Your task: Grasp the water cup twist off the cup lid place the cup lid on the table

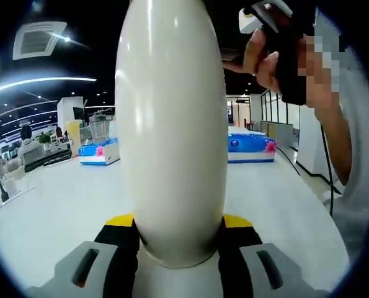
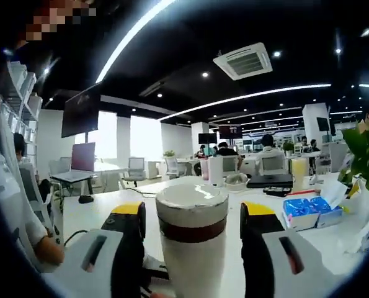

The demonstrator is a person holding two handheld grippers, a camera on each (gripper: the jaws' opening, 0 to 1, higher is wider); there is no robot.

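The left gripper (image 1: 179, 239) clamps the white water cup (image 1: 172, 124). The right gripper (image 2: 192, 233), jaws apart, flanks the cup lid (image 2: 191, 202) at 6 o'clock.

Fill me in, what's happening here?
A person is working a water cup with two handheld grippers. The left gripper is shut on the white cup body. In the right gripper view, the right gripper brackets the lid end with open fingers. The lid is still on.

Open-plan office (desks (image 2: 103, 171), laptop (image 2: 270, 180), ceiling vent (image 2: 247, 61)).
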